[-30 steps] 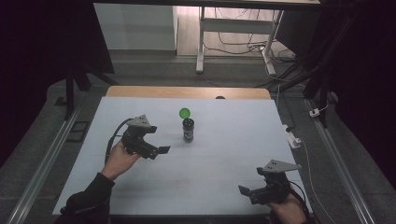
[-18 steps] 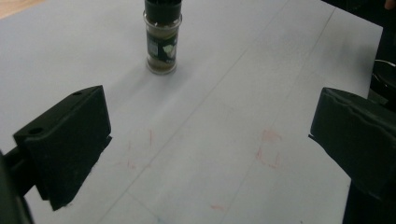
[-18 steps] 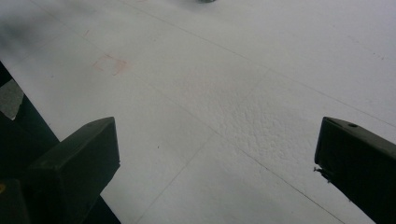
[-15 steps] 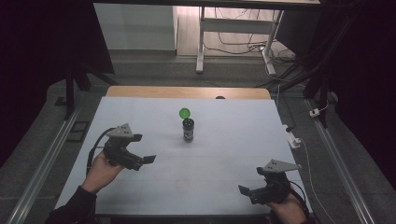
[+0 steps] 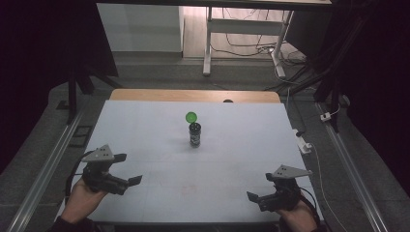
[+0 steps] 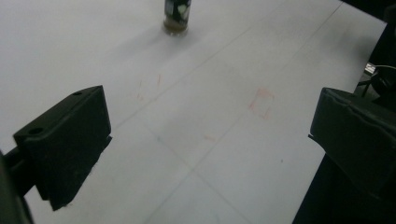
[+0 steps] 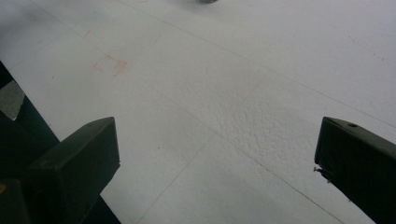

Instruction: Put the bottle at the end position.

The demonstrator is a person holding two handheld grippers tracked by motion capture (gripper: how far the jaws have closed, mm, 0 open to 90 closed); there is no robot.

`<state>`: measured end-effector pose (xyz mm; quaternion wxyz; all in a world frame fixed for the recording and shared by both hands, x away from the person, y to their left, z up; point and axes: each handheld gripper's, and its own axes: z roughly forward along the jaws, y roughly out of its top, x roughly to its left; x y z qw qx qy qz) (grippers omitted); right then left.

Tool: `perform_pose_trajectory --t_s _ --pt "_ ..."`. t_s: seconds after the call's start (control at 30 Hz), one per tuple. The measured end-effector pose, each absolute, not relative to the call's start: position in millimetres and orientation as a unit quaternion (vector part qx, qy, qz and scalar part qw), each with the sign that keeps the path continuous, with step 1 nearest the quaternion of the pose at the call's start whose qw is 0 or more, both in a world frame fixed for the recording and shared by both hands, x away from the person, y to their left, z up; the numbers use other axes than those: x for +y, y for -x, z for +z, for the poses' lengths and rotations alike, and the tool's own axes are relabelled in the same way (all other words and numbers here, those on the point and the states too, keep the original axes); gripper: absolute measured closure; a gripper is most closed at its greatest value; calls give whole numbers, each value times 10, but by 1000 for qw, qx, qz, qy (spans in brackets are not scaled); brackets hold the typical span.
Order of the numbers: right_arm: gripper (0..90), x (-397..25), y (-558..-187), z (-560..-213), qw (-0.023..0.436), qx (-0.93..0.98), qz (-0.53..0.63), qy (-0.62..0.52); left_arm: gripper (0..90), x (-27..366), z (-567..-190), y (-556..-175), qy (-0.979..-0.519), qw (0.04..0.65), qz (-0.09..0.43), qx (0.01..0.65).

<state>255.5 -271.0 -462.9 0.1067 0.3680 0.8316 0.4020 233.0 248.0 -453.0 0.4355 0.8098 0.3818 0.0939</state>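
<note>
High view shows both tongs, left gripper (image 5: pixel 126 182) and right gripper (image 5: pixel 255 198), gaping and empty (apparently finished), well short of the jar (image 5: pixel 195 134), its green lid (image 5: pixel 191 116) off just beyond.

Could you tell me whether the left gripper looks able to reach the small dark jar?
Probably yes: the left gripper has open jaws, and bare white tabletop lies between it and the small dark jar.

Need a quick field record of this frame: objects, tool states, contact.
object: small dark bottle, upright, mid-table
lid: green cap just behind the bottle, seemingly hinged open
surface: white table
left tool: open, empty, near front left edge
right tool: open, empty, near front right corner
contact: none; both tools apart from bottle
</note>
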Motion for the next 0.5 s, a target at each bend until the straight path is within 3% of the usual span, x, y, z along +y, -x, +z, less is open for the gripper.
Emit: perform_pose_trajectory --t_s 0.3,0.5 --pt "0 -2705 -2553 -4627 109 831 402 -369 0 2630 -4695 -2036 -805 415 108 410" --pt "0 -2706 -2554 -4625 110 829 403 -372 0 2560 -4760 -1986 -824 379 125 402"
